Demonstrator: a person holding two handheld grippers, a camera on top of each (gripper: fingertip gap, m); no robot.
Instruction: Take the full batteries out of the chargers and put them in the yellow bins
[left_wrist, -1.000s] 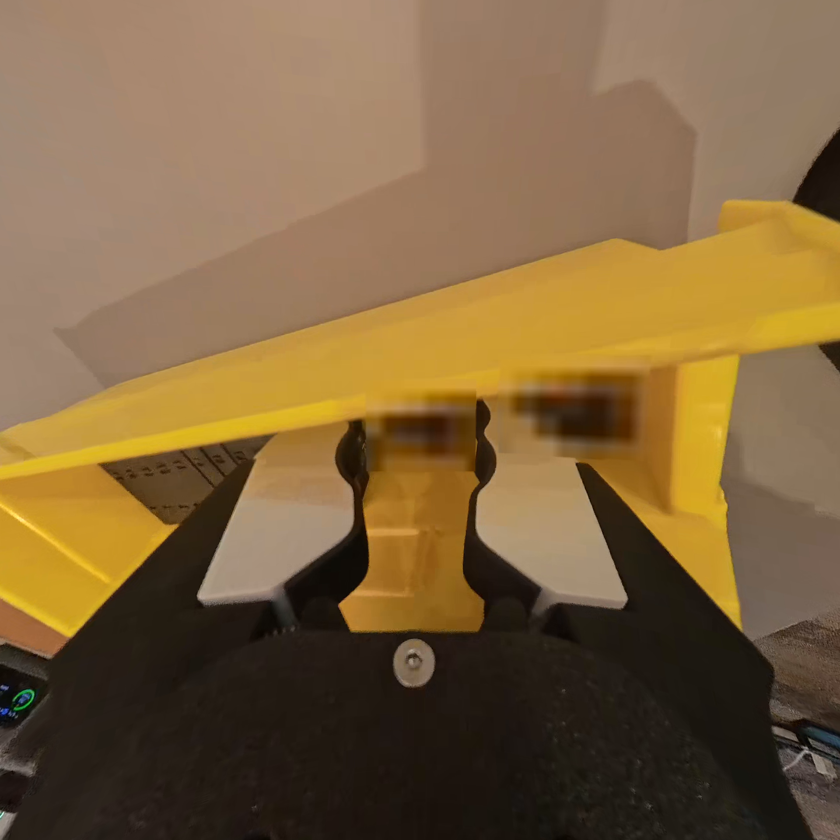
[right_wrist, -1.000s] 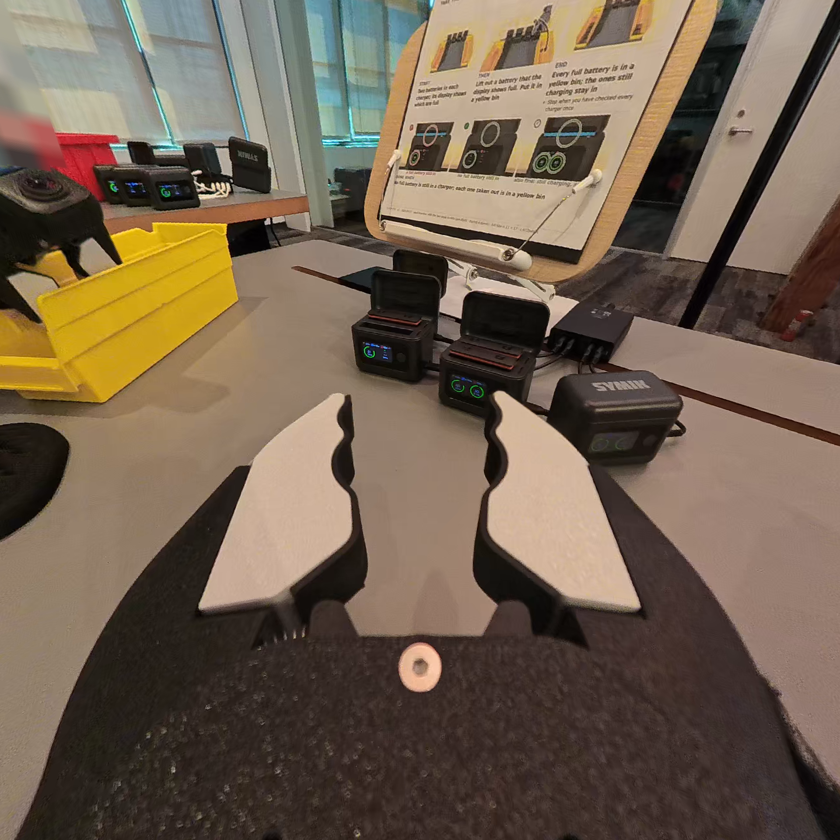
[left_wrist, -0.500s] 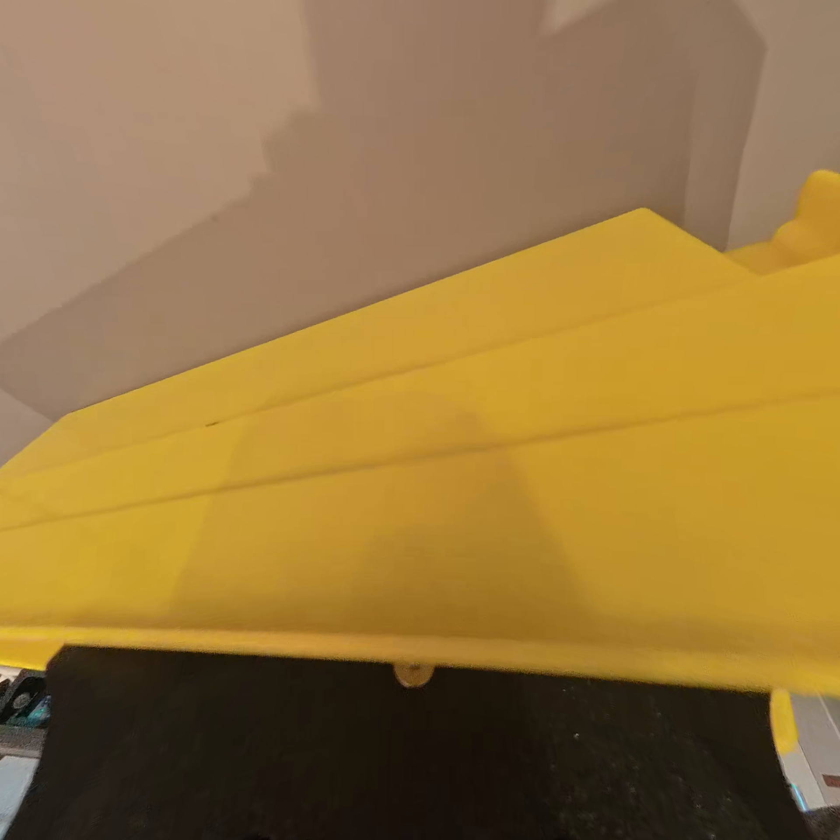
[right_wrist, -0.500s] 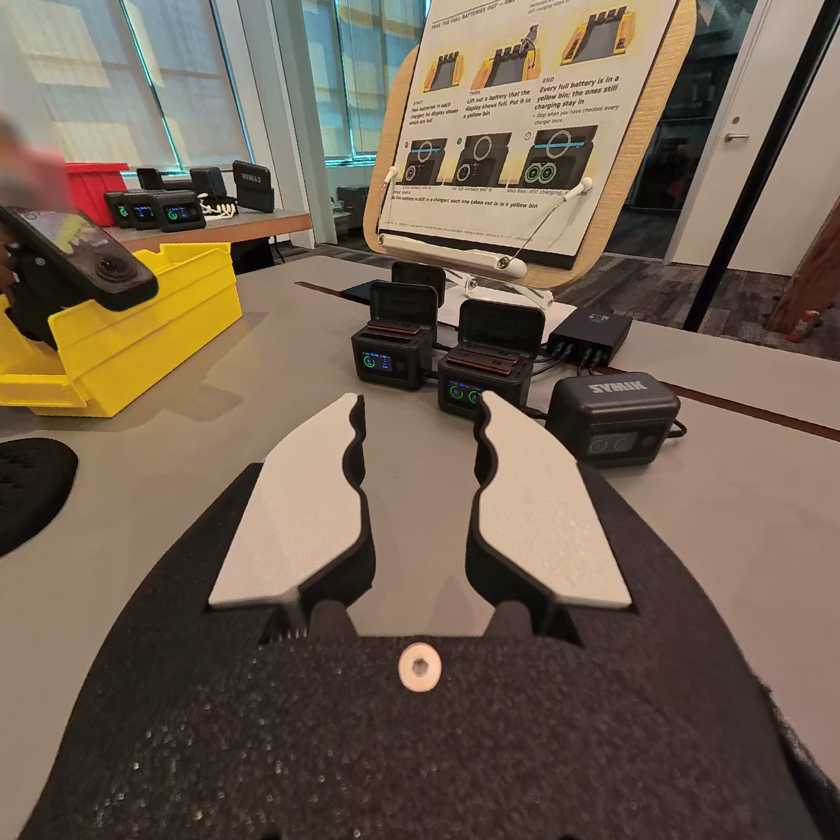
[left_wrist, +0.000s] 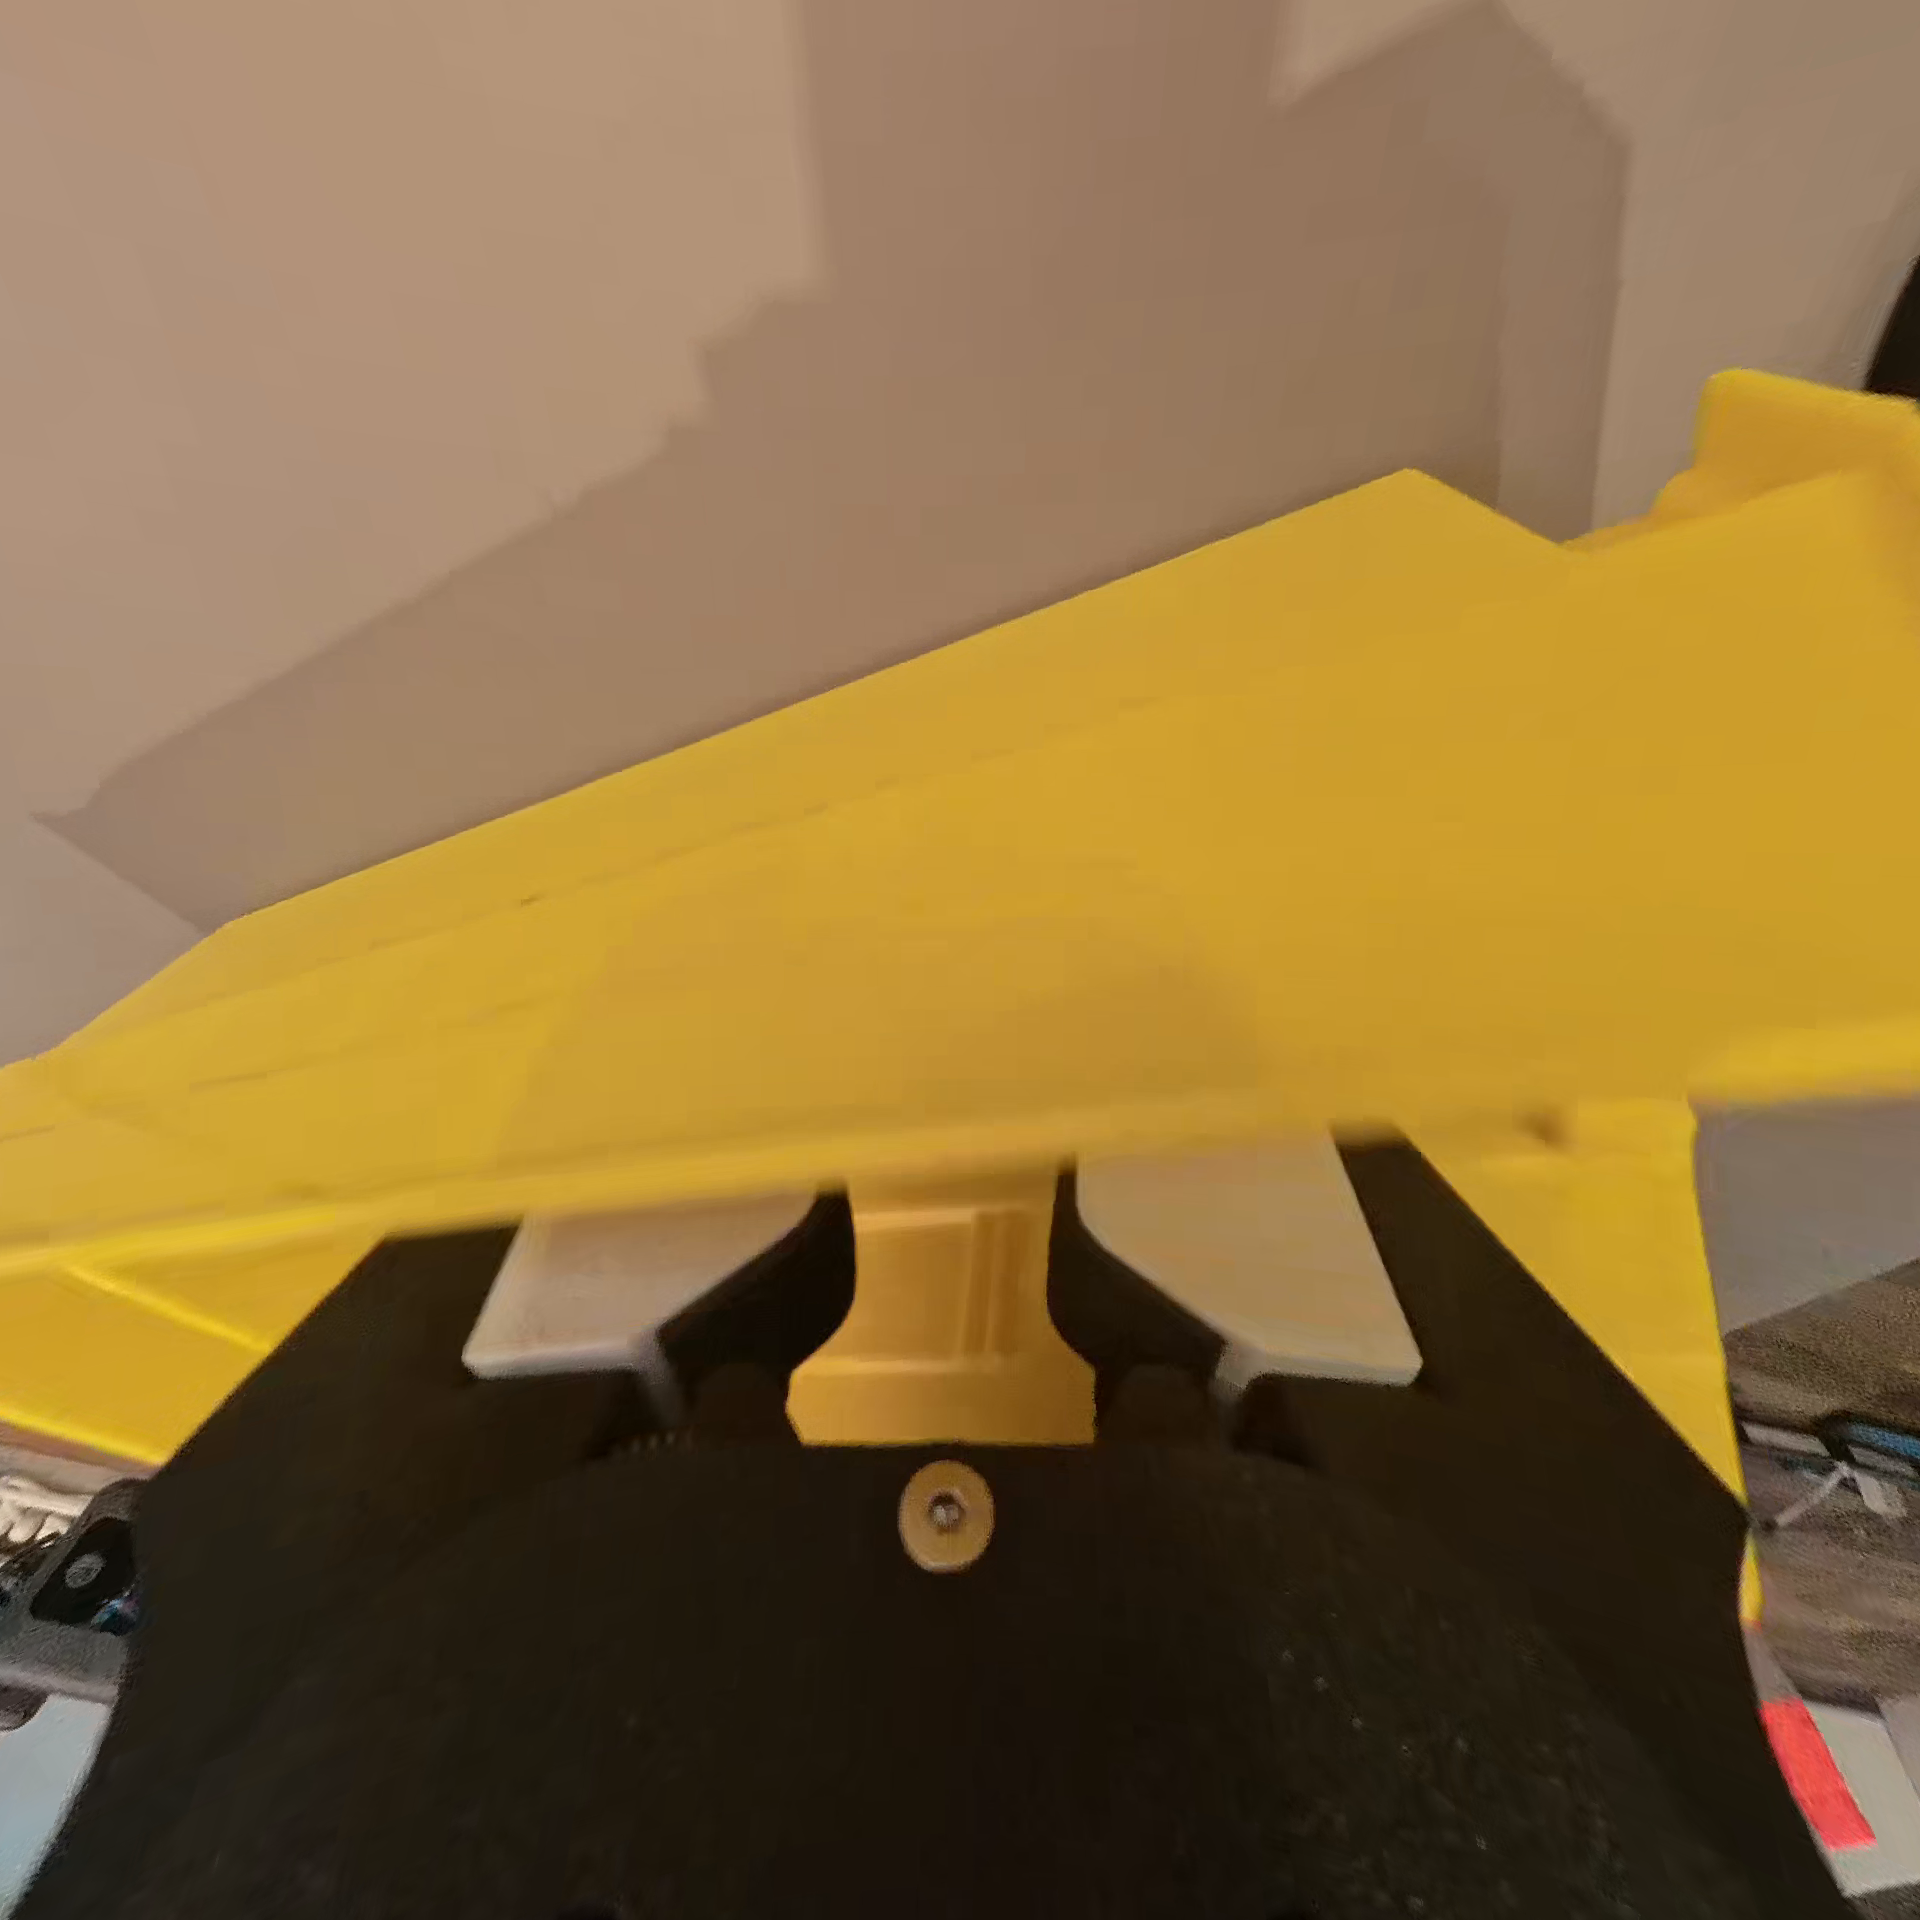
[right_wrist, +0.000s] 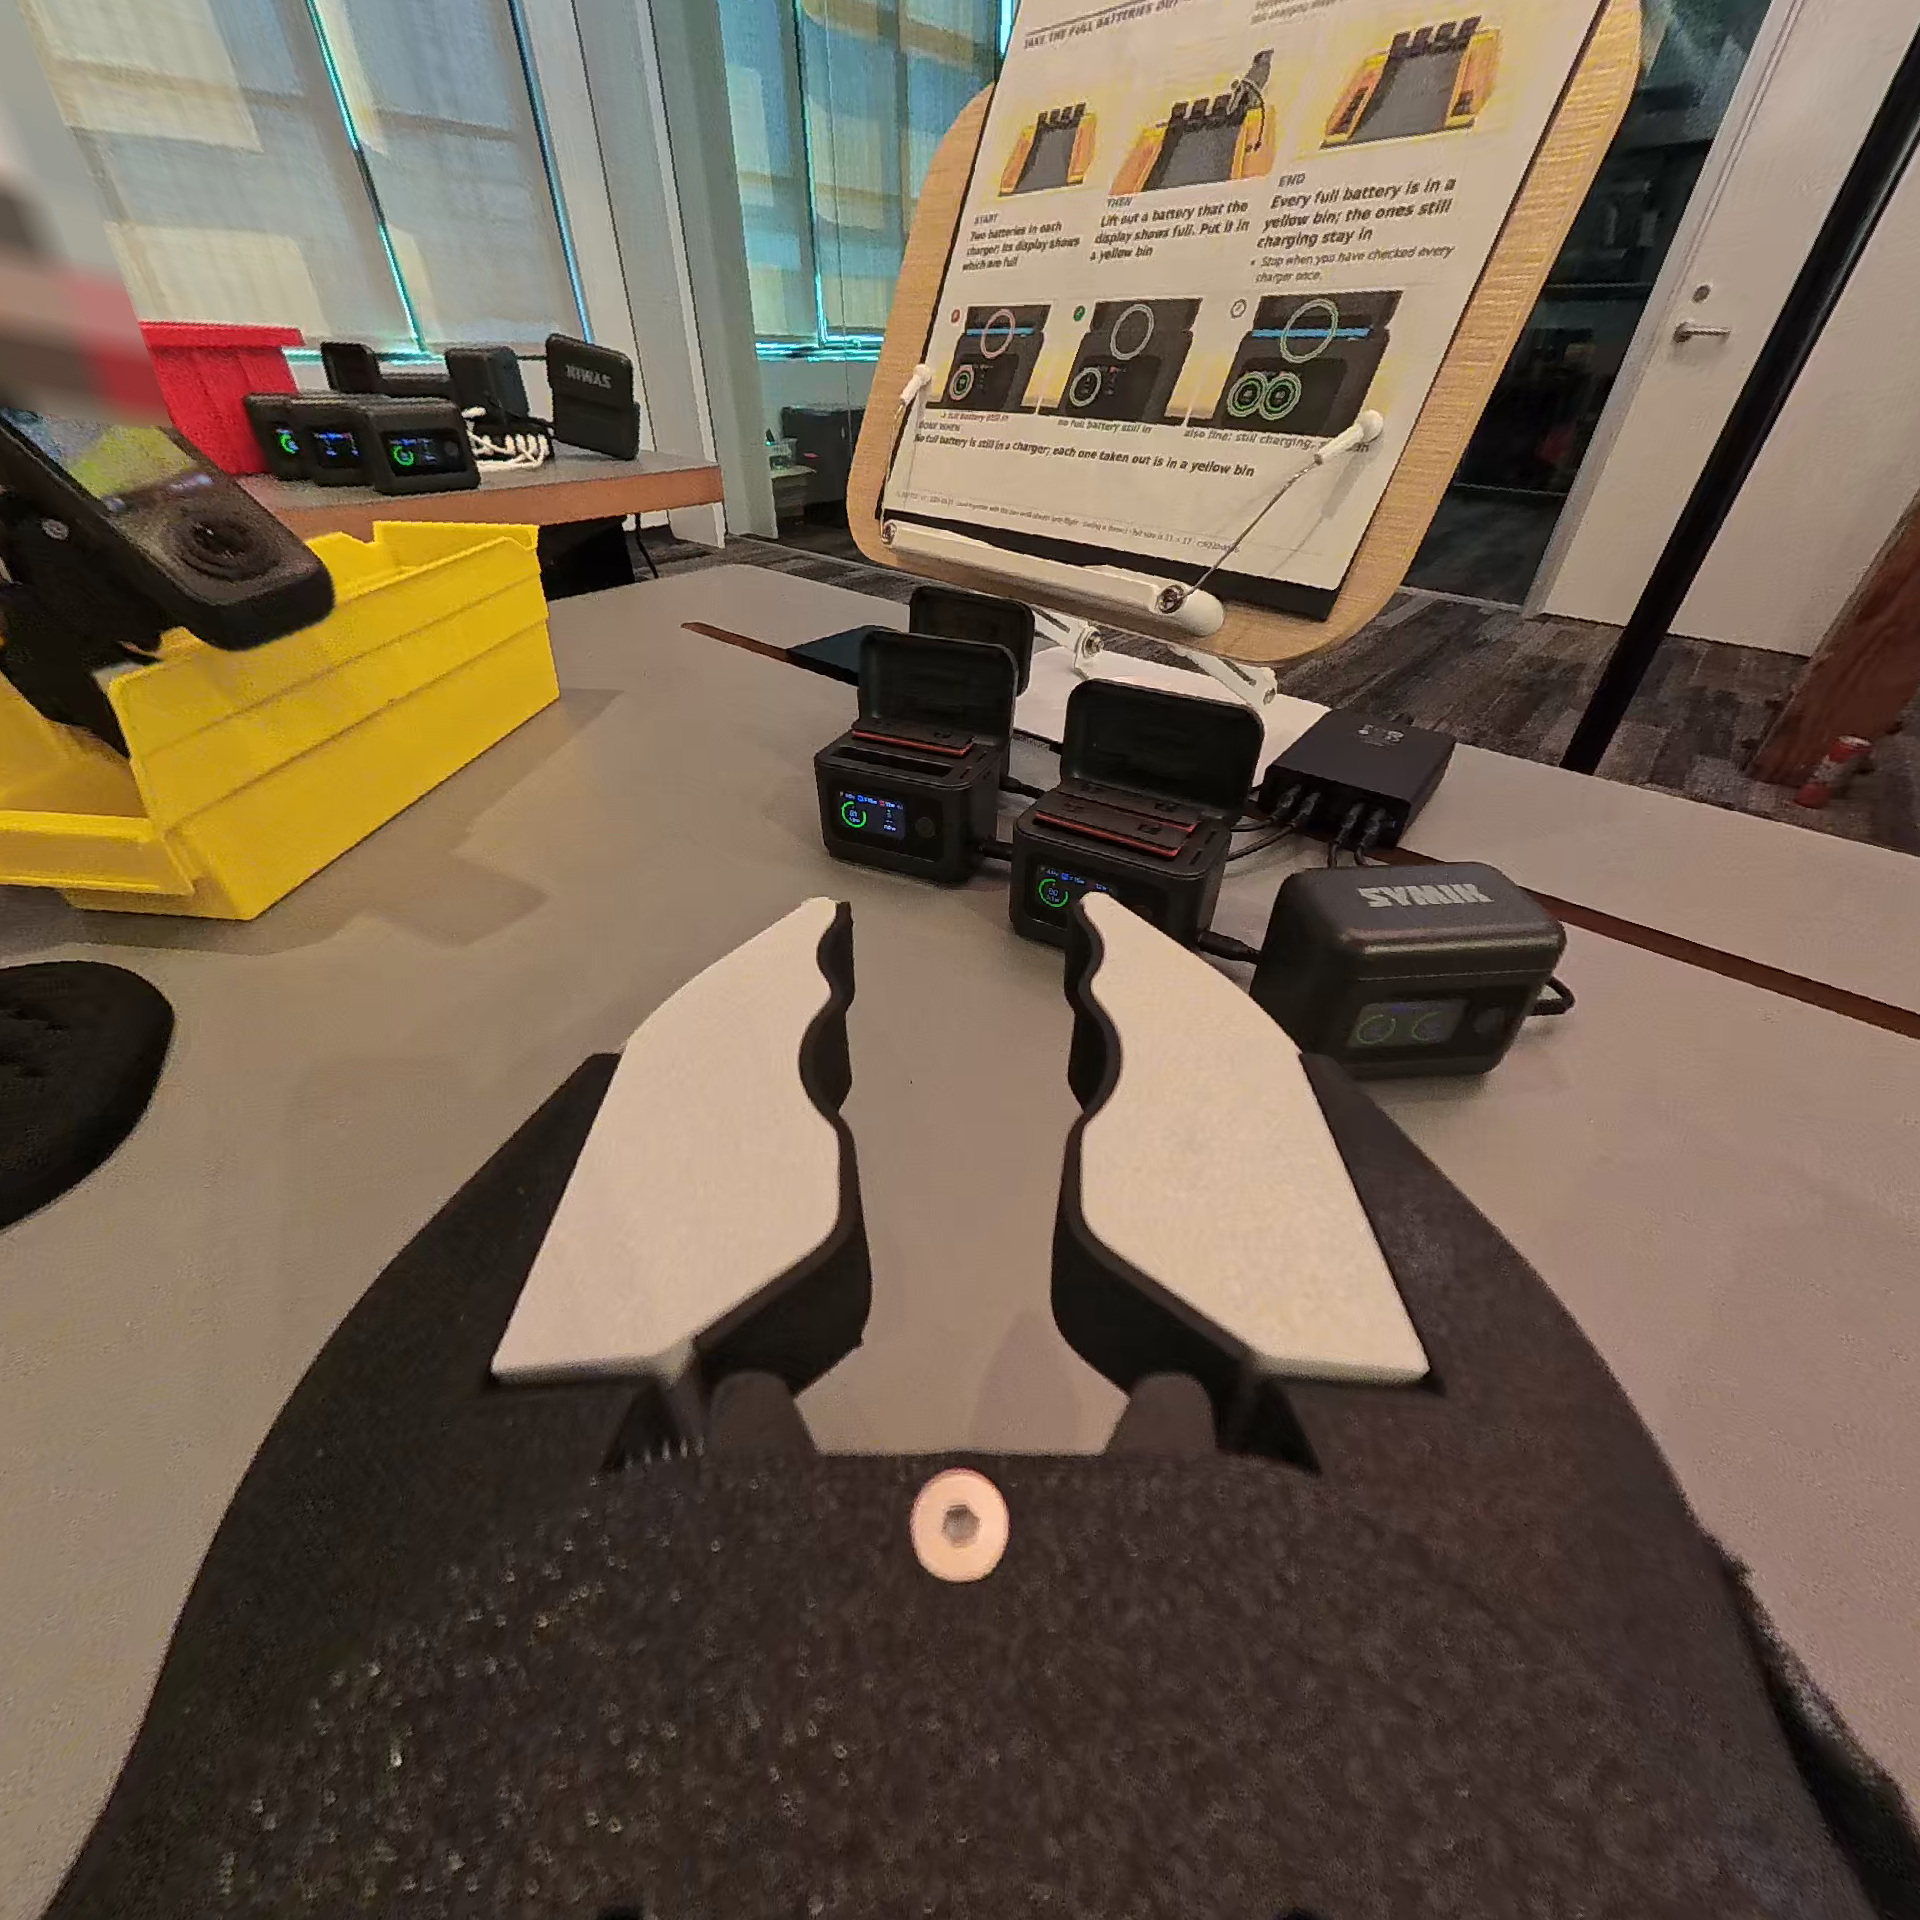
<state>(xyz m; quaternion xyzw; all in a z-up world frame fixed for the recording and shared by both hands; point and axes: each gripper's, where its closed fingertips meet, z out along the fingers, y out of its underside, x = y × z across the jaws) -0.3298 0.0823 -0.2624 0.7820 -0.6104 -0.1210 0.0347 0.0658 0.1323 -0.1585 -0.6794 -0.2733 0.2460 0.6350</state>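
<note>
A yellow bin (left_wrist: 1039, 935) fills the left wrist view. My left gripper (left_wrist: 951, 1236) reaches under its rim with the jaws apart; the fingertips are hidden and I see nothing held. In the right wrist view its body and camera (right_wrist: 177, 540) sit over the yellow bins (right_wrist: 343, 707) at the left. My right gripper (right_wrist: 956, 925) is open and empty above the grey table (right_wrist: 520, 987), just before two open chargers (right_wrist: 904, 800) (right_wrist: 1132, 862). Red-striped batteries (right_wrist: 914, 743) (right_wrist: 1122, 826) sit in them. A closed charger (right_wrist: 1403, 966) stands to the right.
An instruction board on a stand (right_wrist: 1195, 312) rises behind the chargers, with a black power hub (right_wrist: 1361, 769) and cables beside it. A black round pad (right_wrist: 62, 1081) lies at the left edge. A far table holds more chargers (right_wrist: 364, 447) and a red bin (right_wrist: 218, 384).
My right gripper has moved nearer the chargers and its jaws have narrowed a little. In the left wrist view the bin hid the fingers half a second ago; their bases show again.
</note>
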